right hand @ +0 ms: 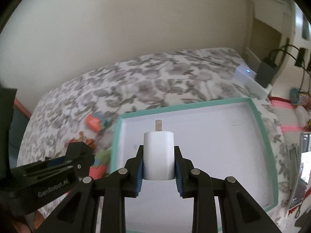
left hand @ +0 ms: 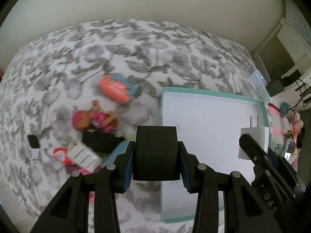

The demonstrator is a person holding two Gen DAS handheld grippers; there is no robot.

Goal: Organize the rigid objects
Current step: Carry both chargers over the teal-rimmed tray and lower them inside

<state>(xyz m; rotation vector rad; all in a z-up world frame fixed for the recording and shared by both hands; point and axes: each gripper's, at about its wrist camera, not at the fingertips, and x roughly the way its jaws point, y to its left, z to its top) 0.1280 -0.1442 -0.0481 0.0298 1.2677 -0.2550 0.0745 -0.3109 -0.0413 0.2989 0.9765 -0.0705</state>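
Left tool [left hand: 157,161] clamped on black charger [left hand: 156,151], prongs pointing away, over the near-left edge of the teal-rimmed white tray [left hand: 261,104]. Right tool [right hand: 159,168] clamped on white charger [right hand: 158,155], above tray interior. Toys [left hand: 93,120] left on floral bedspread [left hand: 136,44].

The left gripper [left hand: 156,155] fills the lower centre of its wrist view, its blue-padded fingers [left hand: 128,167] clamped on a black cube-shaped plug adapter [left hand: 156,151]. The right gripper [right hand: 159,161], lower centre of its own view, pinches a white rounded plug adapter [right hand: 158,155] between blue pads [right hand: 140,172].
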